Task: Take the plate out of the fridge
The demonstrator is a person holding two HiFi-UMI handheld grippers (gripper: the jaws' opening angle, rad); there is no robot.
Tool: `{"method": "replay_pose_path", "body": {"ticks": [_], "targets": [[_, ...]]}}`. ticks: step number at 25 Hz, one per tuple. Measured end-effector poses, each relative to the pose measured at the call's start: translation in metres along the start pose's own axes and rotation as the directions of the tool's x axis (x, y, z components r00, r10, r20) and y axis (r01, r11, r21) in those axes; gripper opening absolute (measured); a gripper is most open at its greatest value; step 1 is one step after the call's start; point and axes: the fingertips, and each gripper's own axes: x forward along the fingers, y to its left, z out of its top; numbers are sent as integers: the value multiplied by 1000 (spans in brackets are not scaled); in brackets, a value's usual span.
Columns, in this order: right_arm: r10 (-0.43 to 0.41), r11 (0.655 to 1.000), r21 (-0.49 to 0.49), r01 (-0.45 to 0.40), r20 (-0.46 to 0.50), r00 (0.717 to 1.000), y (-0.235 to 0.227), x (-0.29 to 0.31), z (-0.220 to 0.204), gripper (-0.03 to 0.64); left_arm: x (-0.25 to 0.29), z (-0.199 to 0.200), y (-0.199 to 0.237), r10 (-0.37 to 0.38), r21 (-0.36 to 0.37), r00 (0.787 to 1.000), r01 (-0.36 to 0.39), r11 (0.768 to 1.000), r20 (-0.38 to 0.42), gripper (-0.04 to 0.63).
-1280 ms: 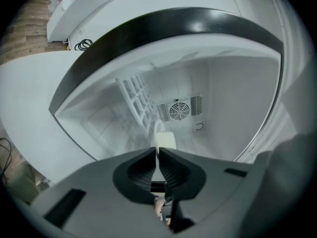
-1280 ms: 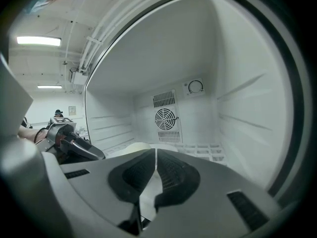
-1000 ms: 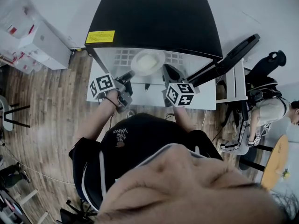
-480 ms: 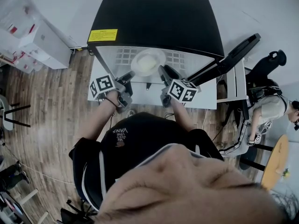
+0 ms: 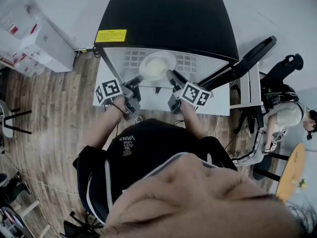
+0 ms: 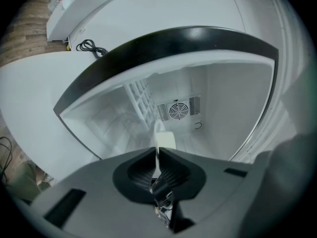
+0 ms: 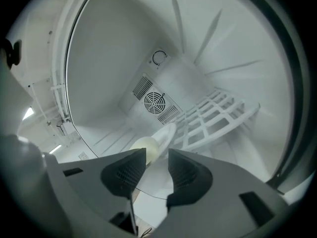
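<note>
A white plate [image 5: 157, 66] with a pale yellow lump on it rests on the shelf inside the open fridge [image 5: 168, 21]. My left gripper [image 5: 137, 80] is shut on the plate's left rim; in the left gripper view the thin white rim [image 6: 157, 152] is pinched between the jaws of the left gripper [image 6: 157, 158]. My right gripper [image 5: 171, 76] sits at the plate's right side. Its jaws have just been opening and now stand apart. In the right gripper view the plate [image 7: 161, 134] lies just beyond the right gripper [image 7: 157, 157], untouched by the pads.
The fridge door [image 5: 245, 58] hangs open at the right. A white wire rack [image 7: 213, 115] and a fan vent [image 7: 154, 103] are at the back of the compartment. White boxes [image 5: 42, 43] stand to the left, and a seated person [image 5: 287, 115] is at the right.
The right gripper has rolled, sunk a little and opened its jaws beside the plate. The left gripper and the plate have stayed put.
</note>
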Motion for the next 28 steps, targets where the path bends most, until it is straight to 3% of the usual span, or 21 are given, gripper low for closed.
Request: {"method": "replay_pose_path", "body": {"ticks": [8, 28], "targets": [[33, 999, 39, -32, -20, 999, 6, 6, -4, 127, 0, 0, -1, -2, 20, 1000, 2, 1000, 1, 31], [18, 996, 87, -16, -23, 1000, 1, 0, -4, 101, 4, -2, -6, -36, 72, 999, 35, 997, 8, 32]]}}
